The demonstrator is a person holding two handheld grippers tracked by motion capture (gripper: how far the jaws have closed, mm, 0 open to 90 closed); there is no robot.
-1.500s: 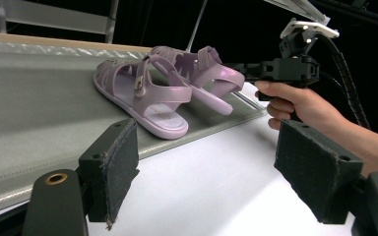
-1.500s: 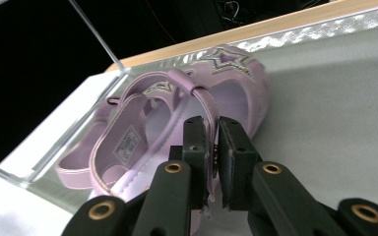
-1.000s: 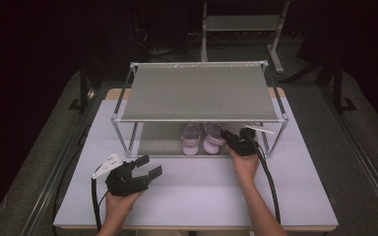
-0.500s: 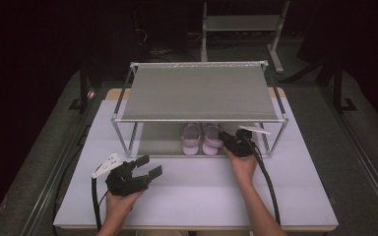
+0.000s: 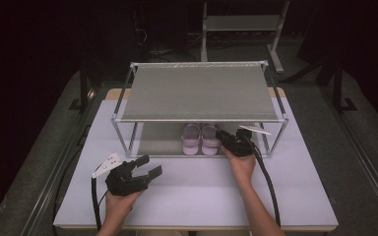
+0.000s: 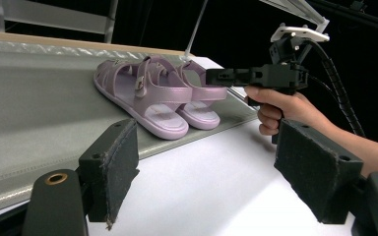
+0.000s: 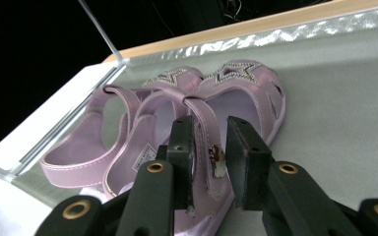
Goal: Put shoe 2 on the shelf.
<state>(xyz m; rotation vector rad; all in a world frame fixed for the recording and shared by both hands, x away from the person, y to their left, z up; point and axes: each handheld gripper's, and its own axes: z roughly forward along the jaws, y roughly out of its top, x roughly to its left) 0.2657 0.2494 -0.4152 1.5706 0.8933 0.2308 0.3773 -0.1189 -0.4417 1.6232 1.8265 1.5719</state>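
1. Releasing: right gripper [image 5: 225, 137] at lower shelf [image 5: 157, 140] of the rack [image 5: 197, 91], jaws just been opening, narrow gap, ankle strap of right-hand sandal [image 7: 236, 98] between them; pads apparently off the strap, contact hard to rule out.
2. Resting ahead of those jaws: pair of pink sandals [image 5: 200, 138], side by side, touching, toes pointing away; second sandal [image 7: 103, 132] just left of the gripped one.
3. Idling: left gripper [image 5: 148, 166] well apart from the rack, over bare white table [image 5: 202, 191], jaws wide, nothing held.
4. Step judged: placement done, let-go under way.
5. Next move judged: wider opening, then straight pull-back toward the person, clear of strap and rack post [image 5: 274, 139], no drag on the sandal.
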